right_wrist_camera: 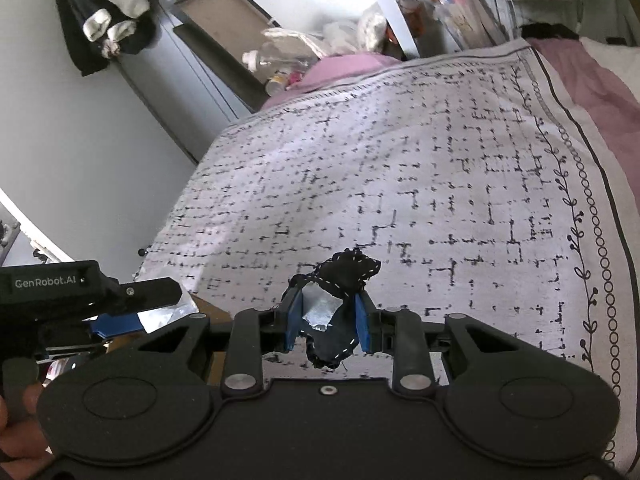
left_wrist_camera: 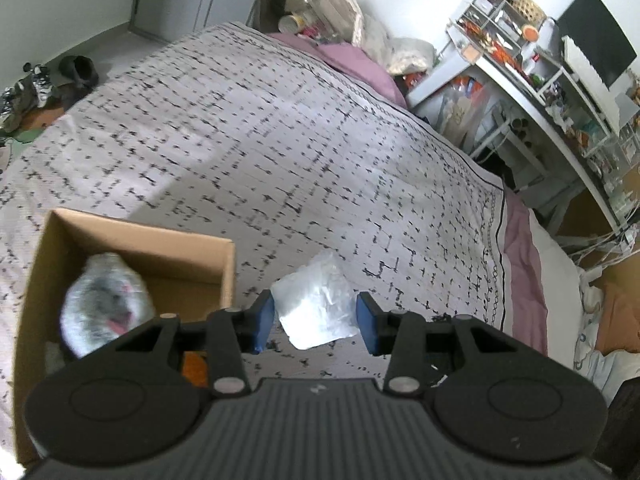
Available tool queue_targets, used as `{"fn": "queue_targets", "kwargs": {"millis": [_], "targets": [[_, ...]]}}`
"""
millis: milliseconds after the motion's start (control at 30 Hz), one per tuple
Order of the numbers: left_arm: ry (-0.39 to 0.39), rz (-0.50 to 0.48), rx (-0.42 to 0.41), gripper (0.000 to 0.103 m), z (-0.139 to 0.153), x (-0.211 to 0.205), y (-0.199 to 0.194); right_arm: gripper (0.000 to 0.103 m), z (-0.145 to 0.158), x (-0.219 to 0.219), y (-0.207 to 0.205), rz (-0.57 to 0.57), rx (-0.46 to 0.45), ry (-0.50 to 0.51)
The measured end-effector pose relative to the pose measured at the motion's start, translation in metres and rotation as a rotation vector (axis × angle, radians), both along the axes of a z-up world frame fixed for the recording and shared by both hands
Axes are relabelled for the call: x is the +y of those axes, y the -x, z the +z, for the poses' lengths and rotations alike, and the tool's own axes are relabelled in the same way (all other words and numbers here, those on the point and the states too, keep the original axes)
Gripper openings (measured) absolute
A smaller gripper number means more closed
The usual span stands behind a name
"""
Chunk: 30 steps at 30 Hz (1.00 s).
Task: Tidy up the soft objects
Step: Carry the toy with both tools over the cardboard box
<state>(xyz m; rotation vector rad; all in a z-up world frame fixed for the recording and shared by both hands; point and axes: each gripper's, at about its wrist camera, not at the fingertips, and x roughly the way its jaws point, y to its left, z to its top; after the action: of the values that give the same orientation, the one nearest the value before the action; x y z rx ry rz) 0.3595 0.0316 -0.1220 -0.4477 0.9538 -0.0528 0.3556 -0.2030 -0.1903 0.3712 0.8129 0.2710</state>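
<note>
In the left wrist view my left gripper (left_wrist_camera: 316, 322) is open above the bed. A crumpled white plastic bag (left_wrist_camera: 316, 304) lies on the bedspread between its blue pads, apart from them. To its left stands an open cardboard box (left_wrist_camera: 132, 252). A blurred grey plush toy (left_wrist_camera: 106, 306) with a pink mark is in or just above the box. An orange item (left_wrist_camera: 195, 368) shows low in the box. In the right wrist view my right gripper (right_wrist_camera: 326, 322) is shut on a black cloth piece with white stitching (right_wrist_camera: 348, 276), which has a white patch. The left gripper (right_wrist_camera: 100, 296) shows at the left.
The bed has a white bedspread (left_wrist_camera: 280, 152) with black dashes and a pink sheet (left_wrist_camera: 524, 276) at its edge. A cluttered white desk (left_wrist_camera: 532, 92) with a monitor stands on the right. Shoes (left_wrist_camera: 24, 96) lie on the floor. Clothes (right_wrist_camera: 104, 20) hang on the wall.
</note>
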Motion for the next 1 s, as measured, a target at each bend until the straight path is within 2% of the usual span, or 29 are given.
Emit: {"fn": "queue_targets", "kwargs": {"millis": [533,1000], "targets": [[0.03,0.064,-0.016,0.044,0.005,0.051,0.032,0.028,0.023,0.037,0.022,0.06,-0.076,-0.003],[0.06,0.072,-0.001,0.044,-0.013,0.073,0.02,0.028,0.025,0.069,0.024,0.119,-0.077,-0.014]]}}
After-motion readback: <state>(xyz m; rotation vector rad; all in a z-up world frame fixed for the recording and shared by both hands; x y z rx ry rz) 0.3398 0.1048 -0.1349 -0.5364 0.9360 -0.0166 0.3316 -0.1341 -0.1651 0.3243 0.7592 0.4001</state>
